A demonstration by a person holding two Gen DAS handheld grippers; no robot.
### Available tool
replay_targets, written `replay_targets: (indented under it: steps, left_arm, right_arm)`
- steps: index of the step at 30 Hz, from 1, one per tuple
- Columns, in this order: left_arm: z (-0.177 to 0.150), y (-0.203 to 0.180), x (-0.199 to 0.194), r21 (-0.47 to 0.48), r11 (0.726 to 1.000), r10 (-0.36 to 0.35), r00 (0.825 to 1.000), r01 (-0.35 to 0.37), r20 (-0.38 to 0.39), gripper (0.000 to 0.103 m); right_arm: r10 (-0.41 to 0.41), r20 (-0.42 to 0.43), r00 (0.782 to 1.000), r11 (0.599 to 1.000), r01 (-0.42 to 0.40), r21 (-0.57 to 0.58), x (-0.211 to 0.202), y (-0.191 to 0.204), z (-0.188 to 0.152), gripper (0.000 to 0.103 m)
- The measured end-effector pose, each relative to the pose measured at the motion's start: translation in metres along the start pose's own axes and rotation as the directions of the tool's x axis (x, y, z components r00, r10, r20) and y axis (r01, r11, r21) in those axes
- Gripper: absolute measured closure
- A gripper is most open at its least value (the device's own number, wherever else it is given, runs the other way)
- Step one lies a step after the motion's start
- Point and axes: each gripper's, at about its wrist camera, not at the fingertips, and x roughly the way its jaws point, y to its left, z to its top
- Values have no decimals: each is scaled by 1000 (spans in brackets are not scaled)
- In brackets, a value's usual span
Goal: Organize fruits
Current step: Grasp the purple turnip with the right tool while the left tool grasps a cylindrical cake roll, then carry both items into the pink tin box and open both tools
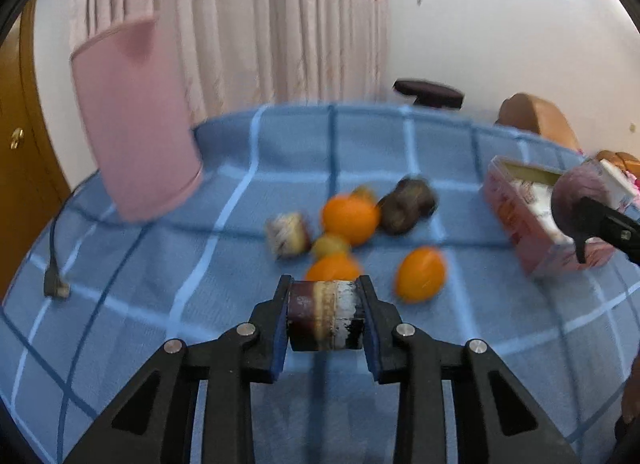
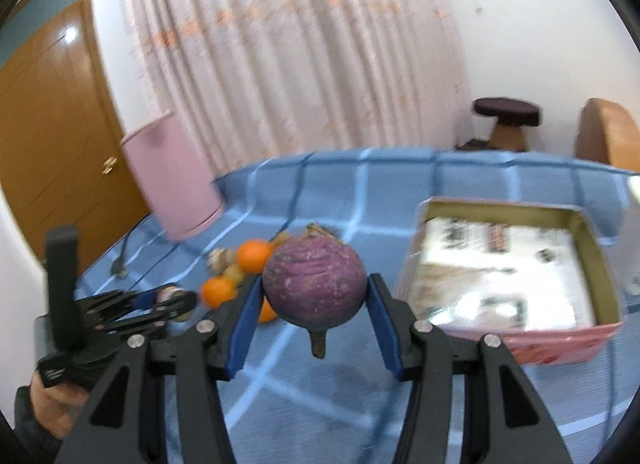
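Note:
My left gripper (image 1: 325, 314) is shut on a short striped cylinder piece (image 1: 326, 314), dark purple, brown and white, held above the blue checked cloth (image 1: 200, 304). My right gripper (image 2: 314, 300) is shut on a round purple fruit (image 2: 314, 288) with a stem pointing down; it also shows in the left wrist view (image 1: 580, 191) over the pink box (image 1: 532, 219). A pile lies mid-table: oranges (image 1: 350, 217), a small yellow-green fruit (image 1: 330, 246), a dark purple fruit (image 1: 408, 205) and another striped piece (image 1: 288, 238). The open pink box (image 2: 512, 264) is lined with printed paper.
A pink cylindrical container (image 1: 136, 119) stands at the table's back left. A black cable with a plug (image 1: 56, 284) lies on the left of the cloth. A dark stool (image 2: 506, 119) and an orange chair (image 2: 608, 131) stand behind the table.

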Motion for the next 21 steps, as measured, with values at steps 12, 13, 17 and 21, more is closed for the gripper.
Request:
replay_targets:
  steps: [12, 13, 17, 21]
  left_arm:
    - [51, -115, 9, 116, 977, -190, 978, 180, 82, 70]
    - [55, -125, 12, 125, 973, -204, 976, 193, 81, 70]
    - [64, -162, 28, 166, 962, -233, 970, 218, 76, 70]
    - [65, -186, 48, 163, 958, -246, 968, 237, 37, 70]
  right_arm:
    - [-346, 5, 938, 937, 345, 57, -21, -102, 9, 48]
    - [-354, -2, 935, 933, 354, 63, -23, -109, 8, 48]
    - [-384, -14, 923, 921, 384, 70, -27, -126, 6, 48]
    - [-395, -34, 918, 916, 397, 59, -23, -133, 6, 48]
